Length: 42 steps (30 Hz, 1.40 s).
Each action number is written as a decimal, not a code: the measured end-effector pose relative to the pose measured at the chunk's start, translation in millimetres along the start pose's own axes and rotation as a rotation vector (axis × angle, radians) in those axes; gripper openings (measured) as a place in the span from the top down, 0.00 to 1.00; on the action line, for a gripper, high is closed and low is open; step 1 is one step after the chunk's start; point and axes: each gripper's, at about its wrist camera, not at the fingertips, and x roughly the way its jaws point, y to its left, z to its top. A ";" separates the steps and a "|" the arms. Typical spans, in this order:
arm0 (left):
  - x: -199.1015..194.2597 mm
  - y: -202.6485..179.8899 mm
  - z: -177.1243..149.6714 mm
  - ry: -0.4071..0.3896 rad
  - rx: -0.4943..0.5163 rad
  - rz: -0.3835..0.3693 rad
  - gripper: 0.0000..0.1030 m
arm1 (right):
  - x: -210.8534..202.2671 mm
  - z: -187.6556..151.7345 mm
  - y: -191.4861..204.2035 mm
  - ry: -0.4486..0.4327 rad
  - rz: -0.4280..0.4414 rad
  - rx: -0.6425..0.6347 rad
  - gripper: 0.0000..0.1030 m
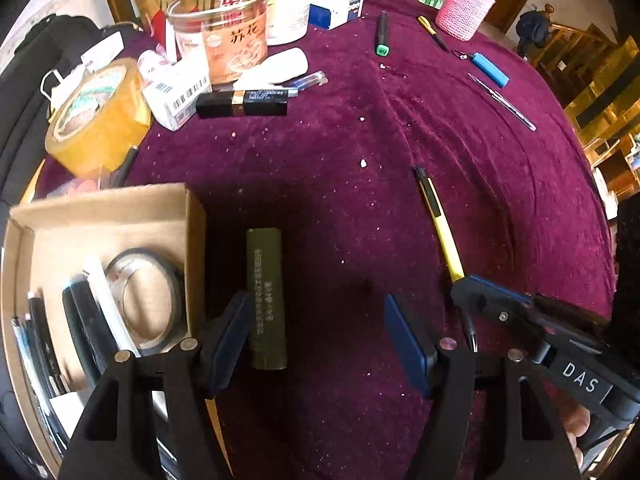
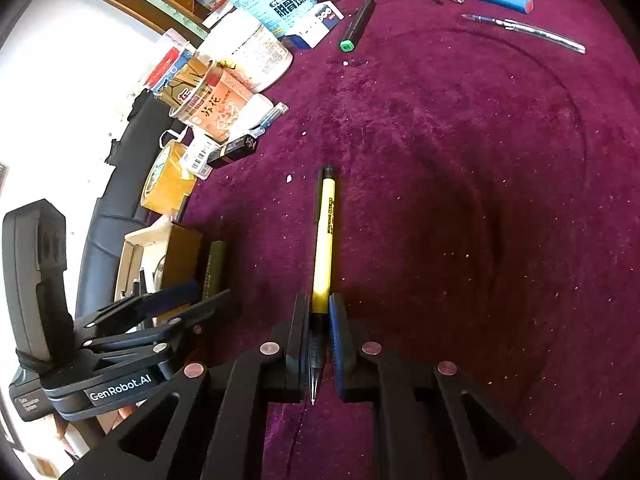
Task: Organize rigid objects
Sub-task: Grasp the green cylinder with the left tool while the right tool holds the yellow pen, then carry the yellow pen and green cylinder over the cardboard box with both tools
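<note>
box left | bar beside it | pen right (in tongs)

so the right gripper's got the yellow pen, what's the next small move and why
Probably lift the yellow-barrelled pen off the purple velvet cloth and carry it left to the open cardboard box. The right gripper is shut on its tip end while the barrel seems to lie on the cloth, and the box already holds pens and a tape roll.

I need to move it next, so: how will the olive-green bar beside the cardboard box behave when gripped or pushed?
The olive-green bar looks rigid and flat-sided, so it will probably slide rather than roll. Lying flat on the velvet cloth, it may drag when pushed. The open left tongs straddle it, so a squeeze should hold it.
</note>
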 end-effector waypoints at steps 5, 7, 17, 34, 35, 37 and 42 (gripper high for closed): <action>7.6 -3.6 4.6 0.025 0.033 0.048 0.35 | 0.9 0.4 -1.0 -0.004 -0.005 0.005 0.91; 9.0 -4.5 6.4 0.057 0.047 0.067 0.37 | 0.3 0.0 -1.4 -0.006 -0.009 0.006 0.91; 16.3 -5.8 10.9 0.100 0.033 0.147 0.67 | -1.1 0.1 -2.5 -0.010 -0.003 0.012 0.91; 18.5 -3.2 12.5 0.053 0.034 0.132 0.74 | -0.3 0.3 -3.9 -0.004 0.003 0.021 0.91; 16.3 -6.0 12.4 0.051 0.029 0.127 0.79 | -0.4 0.4 -4.1 -0.005 0.004 0.021 0.91; 14.8 -4.6 9.0 0.055 0.021 0.118 0.81 | -0.3 0.5 -4.2 -0.004 0.005 0.021 0.91; 9.8 -10.3 -11.4 0.044 0.031 0.096 0.81 | 0.3 0.7 -4.5 0.000 0.007 0.020 0.91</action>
